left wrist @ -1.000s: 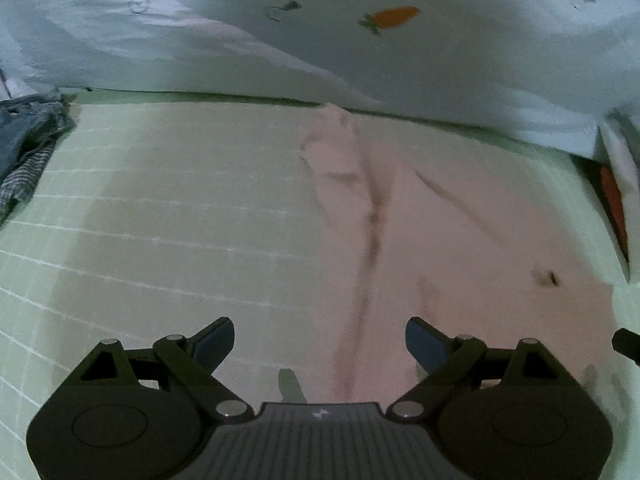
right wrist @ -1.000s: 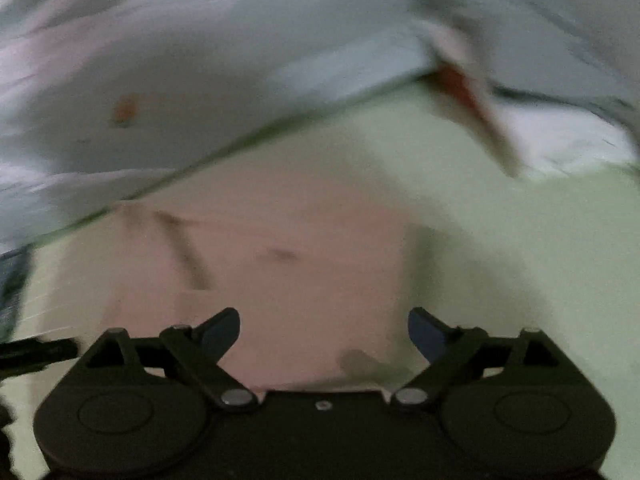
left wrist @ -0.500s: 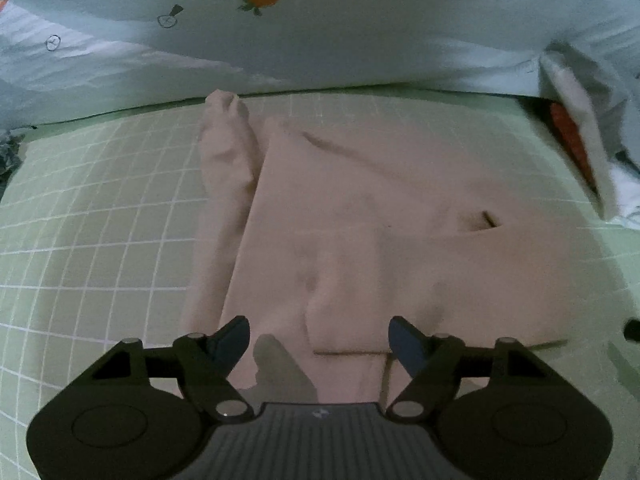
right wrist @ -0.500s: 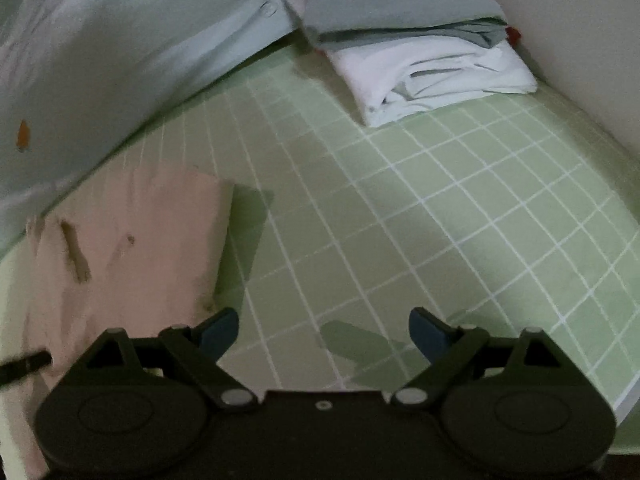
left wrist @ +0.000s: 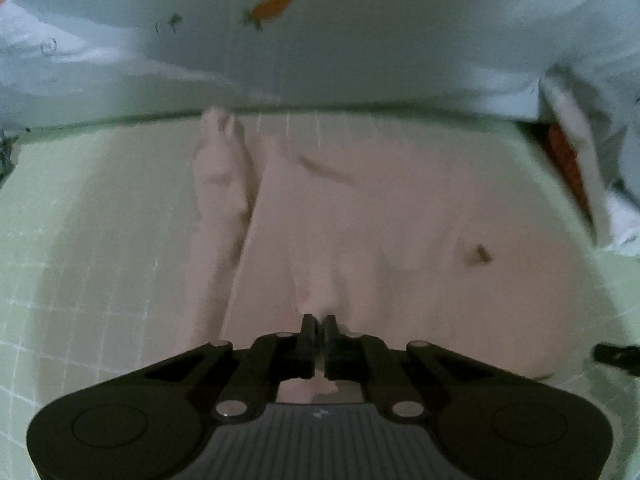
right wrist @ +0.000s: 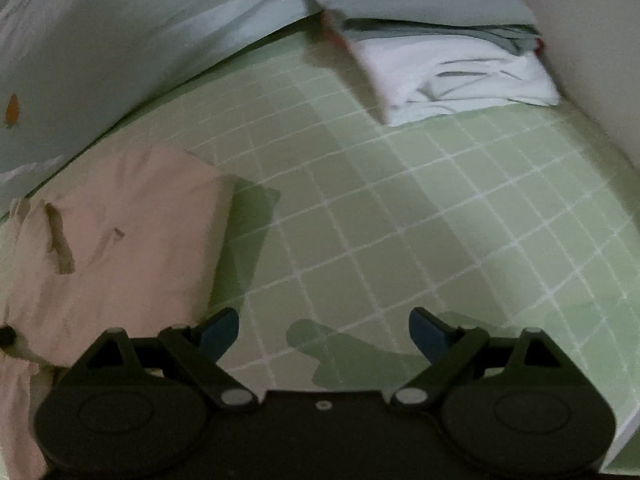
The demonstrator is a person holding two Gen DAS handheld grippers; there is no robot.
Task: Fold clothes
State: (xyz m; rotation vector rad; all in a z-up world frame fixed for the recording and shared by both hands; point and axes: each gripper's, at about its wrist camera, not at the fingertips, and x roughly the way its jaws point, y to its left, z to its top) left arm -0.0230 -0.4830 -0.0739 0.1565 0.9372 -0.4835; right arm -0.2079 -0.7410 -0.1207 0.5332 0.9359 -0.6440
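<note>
A pale pink garment (left wrist: 360, 216) lies partly folded on the green checked sheet (left wrist: 100, 240). My left gripper (left wrist: 319, 322) is shut on the near edge of that pink garment, and a pinch of cloth bunches up in front of its tips. In the right wrist view the same pink garment (right wrist: 120, 240) lies at the left. My right gripper (right wrist: 324, 326) stands open over bare sheet beside the garment's right edge, with nothing between its fingers.
A pale blue duvet with carrot prints (left wrist: 320, 40) runs along the far side. A stack of folded clothes, grey on white (right wrist: 452, 68), sits at the far right by the wall (right wrist: 592, 40). The other gripper's tip (left wrist: 616, 354) shows at the right edge.
My left gripper's jaws have shut on the pink garment's near edge after moving over it. The right gripper has swung off the garment to the bare sheet on its right and stays open.
</note>
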